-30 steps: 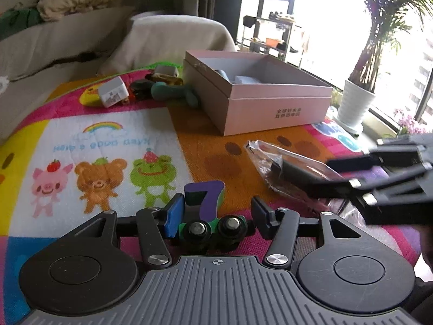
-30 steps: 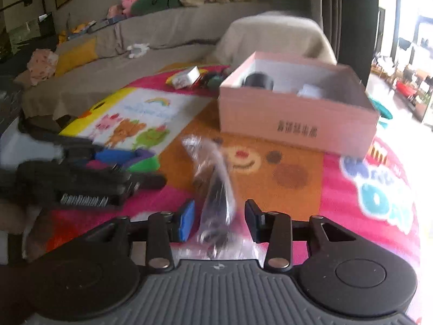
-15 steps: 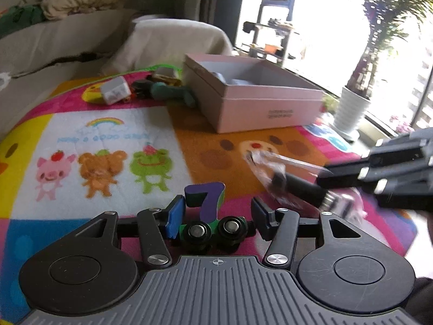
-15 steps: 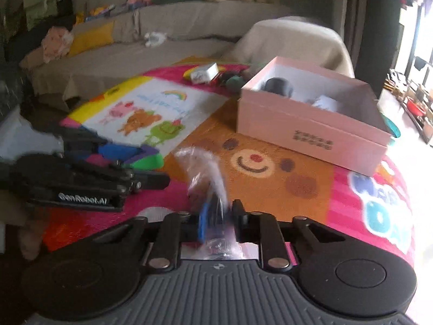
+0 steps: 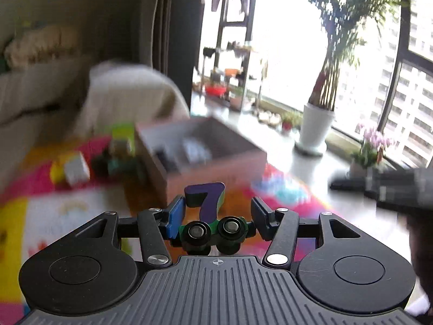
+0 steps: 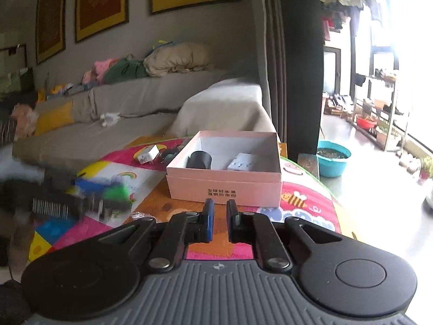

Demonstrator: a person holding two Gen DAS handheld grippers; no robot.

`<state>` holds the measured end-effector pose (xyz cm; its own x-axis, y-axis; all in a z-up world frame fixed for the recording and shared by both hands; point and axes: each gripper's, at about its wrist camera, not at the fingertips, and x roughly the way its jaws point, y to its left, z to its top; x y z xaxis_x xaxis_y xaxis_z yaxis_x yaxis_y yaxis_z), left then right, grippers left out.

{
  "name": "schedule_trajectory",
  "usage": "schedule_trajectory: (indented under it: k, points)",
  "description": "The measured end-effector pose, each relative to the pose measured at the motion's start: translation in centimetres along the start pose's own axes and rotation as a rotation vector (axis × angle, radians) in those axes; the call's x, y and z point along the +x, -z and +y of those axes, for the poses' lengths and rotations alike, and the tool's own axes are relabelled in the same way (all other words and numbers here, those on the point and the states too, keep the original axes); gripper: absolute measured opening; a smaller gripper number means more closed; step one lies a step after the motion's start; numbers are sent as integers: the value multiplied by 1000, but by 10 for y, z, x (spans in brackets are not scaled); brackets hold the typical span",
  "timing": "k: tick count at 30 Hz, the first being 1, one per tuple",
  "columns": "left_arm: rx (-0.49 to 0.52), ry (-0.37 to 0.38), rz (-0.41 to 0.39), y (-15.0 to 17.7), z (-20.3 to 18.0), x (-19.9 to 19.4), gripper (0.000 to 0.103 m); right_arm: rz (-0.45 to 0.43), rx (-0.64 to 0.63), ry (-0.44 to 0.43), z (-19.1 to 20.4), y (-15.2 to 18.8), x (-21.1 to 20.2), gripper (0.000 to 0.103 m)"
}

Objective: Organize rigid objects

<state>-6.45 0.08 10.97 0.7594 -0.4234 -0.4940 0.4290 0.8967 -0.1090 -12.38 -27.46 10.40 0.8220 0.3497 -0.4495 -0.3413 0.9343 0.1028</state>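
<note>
My left gripper [image 5: 216, 211] holds a purple number-7 toy on green wheels [image 5: 205, 203] against its left pad, lifted above the mat and facing the pink box [image 5: 205, 157]. Its right jaw stands apart from the toy. My right gripper [image 6: 218, 216] is nearly shut with a narrow gap, raised in front of the pink box [image 6: 224, 187]; nothing shows between its fingers. The box holds a black cylinder [image 6: 199, 159] and a white cube [image 6: 242, 162]. A bit of clear plastic bag [image 6: 139, 214] lies on the mat below left. The left gripper shows blurred in the right wrist view [image 6: 81, 200].
A white adapter [image 6: 147, 154] and dark toys [image 5: 121, 165] lie on the colourful mat [image 6: 305, 203] left of the box. A sofa [image 6: 121, 108] runs behind. A blue basin [image 6: 333, 159] and a white plant pot [image 5: 315, 124] stand on the floor to the right.
My right gripper closed on the bagged item, then rose and tilted up; the bag is no longer seen between its fingers. My left gripper lifted the 7 toy and moved toward the box.
</note>
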Motion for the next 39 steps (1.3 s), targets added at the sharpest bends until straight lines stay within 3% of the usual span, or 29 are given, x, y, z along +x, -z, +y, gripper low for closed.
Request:
schedule_trajectory:
  k: [4,9,10,12,14,22,25,26,27,29,35,39]
  points:
    - [-18,-17,-71,-27,3,-5,59,4,23,-27,-6,8,-1,10]
    - [-67,-27,-66,-13,14,-7,59,77,-9,-113,7,20,15,16]
    - [-83,-30,-49,-5,18,-6,59,92,-19,-127,11,20,20,21]
    - [-112,-44,-15,9,27,-4,59,118,-31,-150,20,21,30,56]
    - [-148,-56,18,26,38,-1,59,136,-40,-169,28,23,39,66]
    - [-264,-48,114,78,69,9,59,277,-122,-197,63,29,103,65]
    - [-282,-49,132,85,75,10,59,302,-172,-159,74,39,123,54]
    - [-279,-50,136,86,76,10,59,296,-193,-149,77,40,121,42]
    - [-274,-50,139,87,75,10,59,300,-214,-153,79,39,119,21]
    - [-263,-45,148,89,71,10,59,305,-219,-170,79,35,108,19]
    - [-215,24,151,75,49,18,59,165,-160,-124,48,7,48,18]
    - [-129,47,91,34,32,30,59,63,-75,-67,14,-7,16,18]
